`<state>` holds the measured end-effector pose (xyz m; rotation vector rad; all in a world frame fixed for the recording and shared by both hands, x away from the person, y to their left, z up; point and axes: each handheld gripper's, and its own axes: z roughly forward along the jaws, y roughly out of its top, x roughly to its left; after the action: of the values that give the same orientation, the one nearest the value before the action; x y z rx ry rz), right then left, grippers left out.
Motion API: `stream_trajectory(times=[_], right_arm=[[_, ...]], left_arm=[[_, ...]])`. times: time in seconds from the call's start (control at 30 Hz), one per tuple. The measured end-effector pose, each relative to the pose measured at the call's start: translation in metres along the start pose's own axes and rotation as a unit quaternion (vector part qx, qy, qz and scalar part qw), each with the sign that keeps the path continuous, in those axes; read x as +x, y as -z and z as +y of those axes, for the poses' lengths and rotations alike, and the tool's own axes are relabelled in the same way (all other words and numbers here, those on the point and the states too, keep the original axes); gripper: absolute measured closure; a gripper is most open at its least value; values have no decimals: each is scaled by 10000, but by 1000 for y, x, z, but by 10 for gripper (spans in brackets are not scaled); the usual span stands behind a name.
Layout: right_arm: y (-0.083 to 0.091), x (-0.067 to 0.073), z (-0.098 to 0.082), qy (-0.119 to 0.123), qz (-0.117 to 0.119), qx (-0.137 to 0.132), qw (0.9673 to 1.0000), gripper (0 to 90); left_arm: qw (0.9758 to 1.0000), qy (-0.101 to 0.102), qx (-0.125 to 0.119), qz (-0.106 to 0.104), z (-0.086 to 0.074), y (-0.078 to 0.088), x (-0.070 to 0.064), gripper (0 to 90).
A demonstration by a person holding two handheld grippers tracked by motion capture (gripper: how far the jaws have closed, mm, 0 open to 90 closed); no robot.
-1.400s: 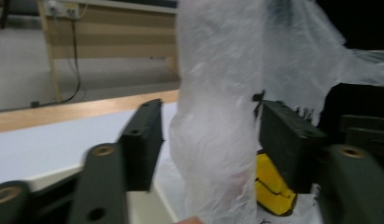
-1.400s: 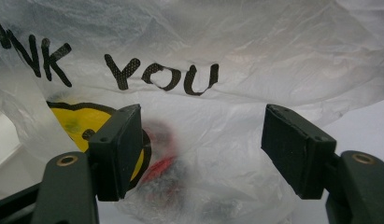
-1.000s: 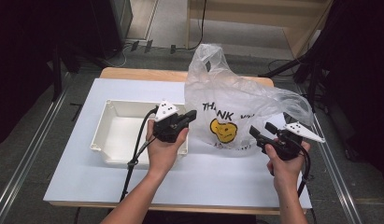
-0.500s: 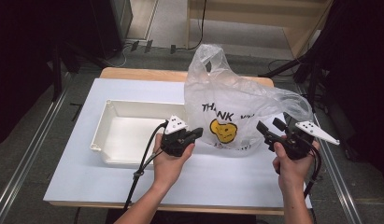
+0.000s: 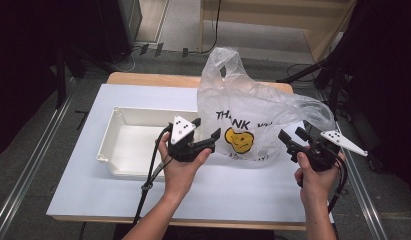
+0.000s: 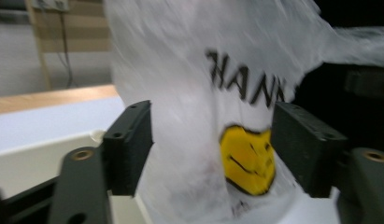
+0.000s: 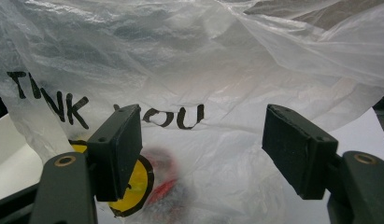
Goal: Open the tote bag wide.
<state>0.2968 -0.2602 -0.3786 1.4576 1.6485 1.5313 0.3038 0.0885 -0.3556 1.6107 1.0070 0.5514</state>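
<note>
A thin white plastic bag (image 5: 253,107) printed with "THANK YOU" and a yellow smiley stands puffed up on the white table (image 5: 243,192). My left gripper (image 5: 205,129) is at the bag's left side, over the right end of the white tray (image 5: 118,135). Its jaws have just been opening and nothing is pinched between them. In the left gripper view the bag (image 6: 189,70) lies just beyond the open gripper (image 6: 210,144). My right gripper (image 5: 291,134) is open at the bag's right side. In the right gripper view, past the open gripper (image 7: 201,149), something red (image 7: 164,186) shows dimly through the bag (image 7: 203,60).
The tray holds nothing and lies on the table's left half, its wall (image 6: 35,158) pale in the left gripper view. A wooden edge (image 5: 153,79) runs along the table's far side. Bare table surface lies in front of the bag.
My left gripper's jaws were together in both earlier frames and now stand apart. The left hand has drifted nearer the bag's left side. The right hand has barely moved.
</note>
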Motion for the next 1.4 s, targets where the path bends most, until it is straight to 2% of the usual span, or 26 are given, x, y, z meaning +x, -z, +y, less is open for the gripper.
stream_trajectory(times=[0.1, 0.17, 0.23, 0.27, 0.3, 0.33, 0.37, 0.4, 0.43, 0.53, 0.6, 0.7, 0.77, 0.83, 0.9, 0.93, 0.97, 1.0, 1.03, 1.07, 1.1, 1.17, 1.3, 1.33, 1.37, 1.4], right_arm=[[-1, 0, -1, -27, 5, 40, 10000, 298], [-2, 1, -2, -22, 3, 50, 10000, 298], [-2, 1, -2, -29, 26, 59, 10000, 298], [-2, 2, -3, -47, 49, 79, 9999, 298], [-3, 2, -3, -27, 48, 75, 10000, 298], [-3, 2, -3, -7, 55, 93, 9999, 298], [-4, 3, -3, -21, 57, 108, 9999, 298], [-5, 3, -4, -1, 50, 107, 9999, 297], [-5, 3, -4, -1, 50, 107, 9999, 297], [-6, 3, -5, -7, 29, 101, 9999, 298], [-5, 4, -5, -15, 30, 67, 10000, 301], [-3, 10, -3, 117, 108, -17, 9999, 302], [0, 17, -1, 216, 211, -113, 9995, 305], [0, 18, 0, 248, 216, -153, 9993, 315], [1, 20, -1, 260, 222, -256, 9991, 359], [1, 20, -3, 265, 222, -365, 9987, 468], [1, 20, -3, 265, 222, -365, 9987, 468], [-3, 19, -6, 239, 242, -305, 9990, 564], [-3, 19, -6, 239, 242, -305, 9990, 564], [-8, 18, -11, 251, 237, -176, 9992, 650], [-8, 18, -11, 251, 237, -176, 9992, 650], [-20, 15, -21, 281, 179, 3, 9994, 717], [-33, 14, -31, 286, 169, 191, 9993, 732], [-41, 14, -38, 292, 193, 355, 9988, 729], [-41, 14, -38, 292, 193, 355, 9988, 729], [-46, 15, -42, 322, 179, 452, 9983, 725]], left_arm=[[9998, -31, 126, 175, 13, -10, 5, 178], [9994, -50, 209, 284, 19, -17, 10, 159], [9995, 88, 227, 218, 22, -22, 16, 173], [9996, 111, 232, 137, 22, -24, 19, 224], [9997, 105, 235, -11, 22, -25, 20, 329], [9993, 55, 302, -223, 20, -25, 20, 513], [9987, 16, 391, -317, 18, -26, 19, 601], [9981, -20, 450, -413, 15, -27, 18, 745], [9971, 3, 531, -538, 11, -27, 16, 745], [9946, 6, 771, -690, -2, -29, 11, 860], [9931, 15, 897, -759, -12, -29, 6, 882], [9910, 41, 1043, -832, -25, -29, -1, 888], [9900, 67, 1100, -877, -33, -28, -5, 889], [9894, 73, 1143, -891, -43, -26, -10, 889], [9893, 126, 1153, -886, -51, -24, -14, 889], [9892, 138, 1152, -890, -55, -23, -15, 888], [9891, 151, 1158, -895, -59, -22, -17, 888], [9888, 166, 1187, -892, -62, -21, -17, 887], [9887, 193, 1193, -888, -66, -21, -18, 887], [9883, 195, 1222, -892, -69, -21, -19, 884], [9882, 210, 1229, -888, -72, -20, -20, 884], [9880, 217, 1248, -885, -77, -20, -21, 881], [9880, 202, 1294, -819, -88, -19, -25, 879], [9875, 211, 1334, -808, -92, -19, -26, 875], [9873, 241, 1356, -792, -96, -19, -27, 875], [9860, 270, 1454, -767, -102, -20, -27, 875]])
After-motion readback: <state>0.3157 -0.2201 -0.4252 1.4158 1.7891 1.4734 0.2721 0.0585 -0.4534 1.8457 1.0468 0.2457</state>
